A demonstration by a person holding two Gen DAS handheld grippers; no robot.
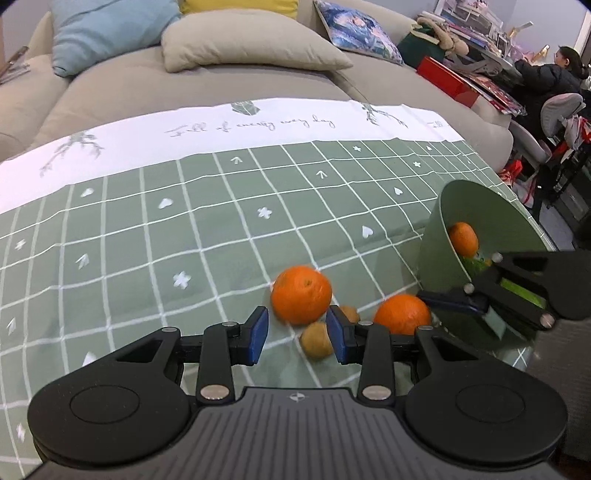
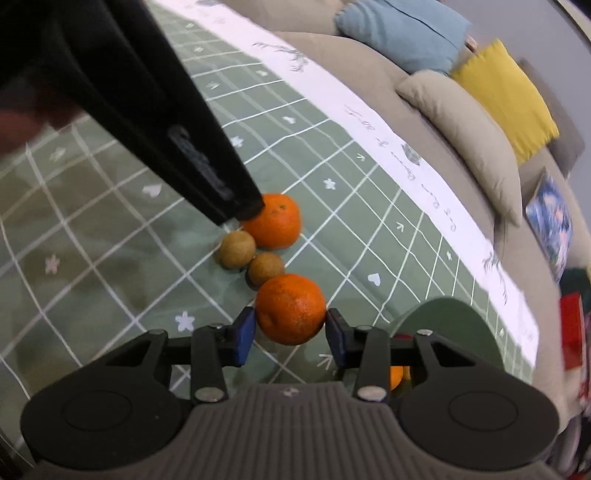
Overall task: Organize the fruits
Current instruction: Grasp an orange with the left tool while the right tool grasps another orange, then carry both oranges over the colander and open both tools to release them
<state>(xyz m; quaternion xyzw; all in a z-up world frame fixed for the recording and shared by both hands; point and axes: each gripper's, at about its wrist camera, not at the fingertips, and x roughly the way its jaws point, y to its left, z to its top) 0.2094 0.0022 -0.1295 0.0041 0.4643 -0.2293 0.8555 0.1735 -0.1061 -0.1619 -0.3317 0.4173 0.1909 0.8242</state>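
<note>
Two oranges and two small brown fruits lie together on the green checked tablecloth. In the left wrist view my left gripper (image 1: pixel 297 334) is open, its blue pads either side of the nearer orange (image 1: pixel 301 294), with one brown fruit (image 1: pixel 316 344) between them and the other (image 1: pixel 349 314) behind the right pad. The second orange (image 1: pixel 402 314) lies right of it, beside the green bowl (image 1: pixel 480 206), which holds another orange (image 1: pixel 462 238). In the right wrist view my right gripper (image 2: pixel 290 334) is open around that second orange (image 2: pixel 290 308), pads at its sides. The right gripper also shows in the left wrist view (image 1: pixel 480 306).
A beige sofa with blue (image 1: pixel 107 33), beige (image 1: pixel 243 44) and yellow cushions runs along the table's far side. The tablecloth (image 1: pixel 147 221) has a white border. A person sits at a cluttered desk (image 1: pixel 554 74) at the far right. The bowl also shows in the right wrist view (image 2: pixel 443 325).
</note>
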